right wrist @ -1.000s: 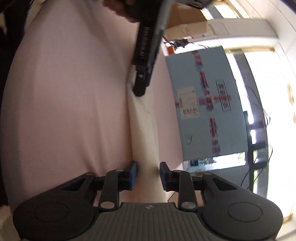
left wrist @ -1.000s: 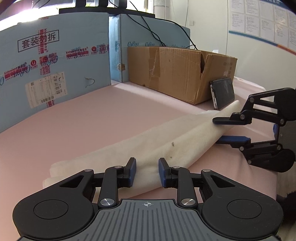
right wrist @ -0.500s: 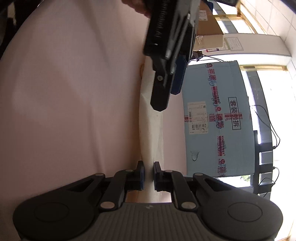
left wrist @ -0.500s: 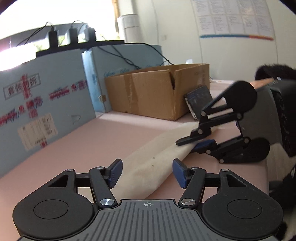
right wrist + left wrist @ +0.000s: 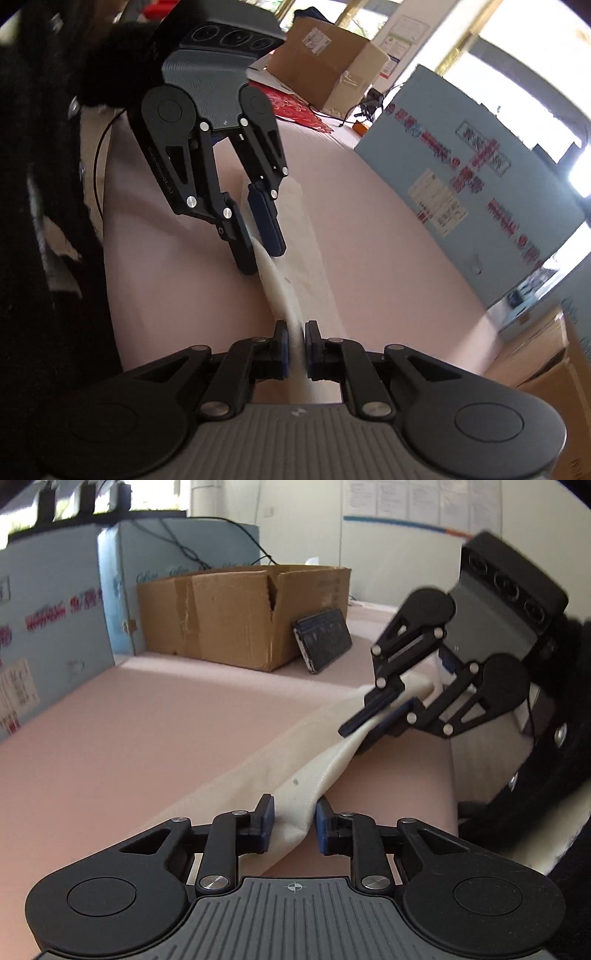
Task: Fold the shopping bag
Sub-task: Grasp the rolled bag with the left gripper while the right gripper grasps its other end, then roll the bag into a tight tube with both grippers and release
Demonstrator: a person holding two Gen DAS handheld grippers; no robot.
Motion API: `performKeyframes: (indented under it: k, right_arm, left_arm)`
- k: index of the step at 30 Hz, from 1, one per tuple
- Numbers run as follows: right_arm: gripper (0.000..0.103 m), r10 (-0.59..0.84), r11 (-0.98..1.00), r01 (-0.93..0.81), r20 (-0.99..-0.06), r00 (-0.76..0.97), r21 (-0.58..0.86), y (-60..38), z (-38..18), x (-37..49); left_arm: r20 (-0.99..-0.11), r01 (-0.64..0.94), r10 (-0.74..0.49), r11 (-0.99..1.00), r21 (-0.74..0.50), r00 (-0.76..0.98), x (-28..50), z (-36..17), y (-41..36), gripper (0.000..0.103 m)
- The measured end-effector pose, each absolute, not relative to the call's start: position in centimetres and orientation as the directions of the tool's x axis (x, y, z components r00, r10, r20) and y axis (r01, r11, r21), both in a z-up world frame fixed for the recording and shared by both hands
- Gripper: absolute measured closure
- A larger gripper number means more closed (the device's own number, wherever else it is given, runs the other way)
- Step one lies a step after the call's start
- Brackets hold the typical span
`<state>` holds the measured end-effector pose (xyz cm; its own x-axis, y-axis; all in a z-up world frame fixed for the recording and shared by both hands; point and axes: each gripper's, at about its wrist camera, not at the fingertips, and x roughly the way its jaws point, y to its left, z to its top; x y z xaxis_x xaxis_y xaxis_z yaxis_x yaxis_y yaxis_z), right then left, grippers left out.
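Black linkage tongs (image 5: 291,825) with blue pads (image 5: 266,823), silver screws.

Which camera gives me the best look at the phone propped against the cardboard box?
The left wrist view: the phone leans upright against the cardboard box, sharp and unobstructed. The right wrist view looks the other way and shows no phone, only boxes at its edges.

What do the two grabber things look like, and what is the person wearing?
Both the left gripper and the right gripper are black, built of jointed bars with silver pins and big round discs. Their fingers carry blue pads. Each has a grey ribbed body with a small white mark in the middle, and a black top block with three round lenses. The person's sleeve is black and fuzzy.
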<state>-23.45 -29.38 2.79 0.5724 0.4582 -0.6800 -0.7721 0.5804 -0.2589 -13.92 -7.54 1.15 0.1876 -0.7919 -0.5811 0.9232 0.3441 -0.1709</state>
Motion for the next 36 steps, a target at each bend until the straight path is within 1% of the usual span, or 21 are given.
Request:
performKeyframes:
  k: [1, 2, 4, 5, 7, 10, 13, 16, 17, 19, 20, 21, 23, 24, 26, 28, 30, 34, 36]
  right_arm:
    - [0.091, 0.501, 0.618, -0.772, -0.684, 0.53, -0.145, -30.7, 3.0, -22.3]
    - [0.088, 0.522, 0.637, -0.766, -0.683, 0.511, -0.086, -31.6, 3.0, -21.9]
    - [0.084, 0.605, 0.685, -0.712, -0.664, 0.44, 0.153, -35.1, 2.5, -20.1]
    - [0.078, 0.629, 0.698, -0.677, -0.649, 0.427, 0.231, -36.5, 2.1, -19.6]
    - [0.078, 0.676, 0.706, -0.597, -0.614, 0.408, 0.381, -39.4, 1.2, -18.6]
    - [0.079, 0.729, 0.683, -0.506, -0.539, 0.421, 0.527, -42.5, 0.0, -19.0]
    - [0.08, 0.738, 0.674, -0.461, -0.502, 0.451, 0.577, -43.7, -0.6, -19.6]
    - [0.082, 0.723, 0.688, -0.445, -0.493, 0.484, 0.573, -44.0, -0.7, -20.3]
    - [0.083, 0.718, 0.692, -0.438, -0.488, 0.497, 0.573, -44.4, -0.8, -21.0]
    - [0.084, 0.714, 0.692, -0.416, -0.473, 0.516, 0.591, -44.7, -1.1, -21.0]
    - [0.084, 0.709, 0.695, -0.409, -0.468, 0.528, 0.591, -44.8, -1.2, -21.4]
    - [0.085, 0.703, 0.7, -0.405, -0.468, 0.535, 0.588, -44.9, -1.3, -21.3]
    - [0.085, 0.69, 0.711, -0.394, -0.469, 0.552, 0.583, -44.9, -1.3, -21.2]
    - [0.085, 0.689, 0.71, -0.388, -0.466, 0.555, 0.588, -44.9, -1.4, -21.2]
    - [0.085, 0.687, 0.709, -0.379, -0.462, 0.56, 0.595, -44.9, -1.5, -21.1]
    - [0.085, 0.685, 0.709, -0.376, -0.458, 0.566, 0.596, -44.9, -1.6, -21.2]
    - [0.085, 0.684, 0.709, -0.371, -0.457, 0.568, 0.599, -44.8, -1.6, -21.0]
    - [0.084, 0.636, 0.758, -0.359, -0.495, 0.592, 0.544, -44.0, -0.6, -21.4]
    - [0.08, 0.597, 0.79, -0.339, -0.514, 0.616, 0.511, -43.9, -0.1, -21.9]
  left_arm:
    - [-0.569, 0.905, -0.808, 0.347, -0.246, 0.156, -12.9, 0.9, -7.1, 0.081]
    - [-0.549, 0.874, -0.827, 0.352, -0.334, 0.124, -11.6, 0.4, -6.4, 0.082]
    - [-0.51, 0.816, -0.856, 0.351, -0.459, 0.08, -9.9, -0.4, -5.3, 0.082]
    - [-0.496, 0.794, -0.865, 0.351, -0.496, 0.072, -9.3, -0.7, -4.9, 0.081]
    - [-0.479, 0.763, -0.875, 0.361, -0.536, 0.077, -8.4, -1.1, -4.3, 0.079]
    - [-0.461, 0.726, -0.883, 0.378, -0.574, 0.095, -7.6, -1.3, -3.4, 0.079]
    - [-0.45, 0.712, -0.883, 0.402, -0.576, 0.135, -7.4, -1.1, -2.5, 0.079]
    - [-0.433, 0.701, -0.877, 0.442, -0.56, 0.206, -7.2, -0.5, -1.6, 0.077]
    - [-0.416, 0.698, -0.88, 0.445, -0.561, 0.228, -7.2, -0.3, -1.2, 0.074]
    - [-0.38, 0.707, -0.886, 0.447, -0.548, 0.266, -7.8, 0.2, -0.3, 0.058]
    - [-0.364, 0.718, -0.889, 0.444, -0.536, 0.278, -8.3, 0.5, 0.0, 0.042]
    - [-0.352, 0.733, -0.89, 0.443, -0.515, 0.29, -9.0, 0.8, 0.2, 0.031]
    - [-0.332, 0.766, -0.89, 0.444, -0.465, 0.314, -10.3, 1.4, 0.6, 0.028]
    - [-0.322, 0.781, -0.889, 0.444, -0.44, 0.325, -11.0, 1.7, 0.7, 0.026]
    - [-0.344, 0.789, -0.863, 0.487, -0.374, 0.37, -11.8, 2.0, 0.4, 0.026]
    - [-0.415, 0.773, -0.801, 0.566, -0.288, 0.432, -12.0, 1.8, -0.6, 0.027]
    - [-0.489, 0.73, -0.72, 0.647, -0.219, 0.492, -11.5, 1.3, -1.6, 0.041]
    - [-0.551, 0.673, -0.621, 0.727, -0.139, 0.557, -10.9, 0.7, -2.0, 0.039]
    - [-0.568, 0.652, -0.571, 0.754, -0.077, 0.593, -11.1, 0.5, -2.2, 0.037]
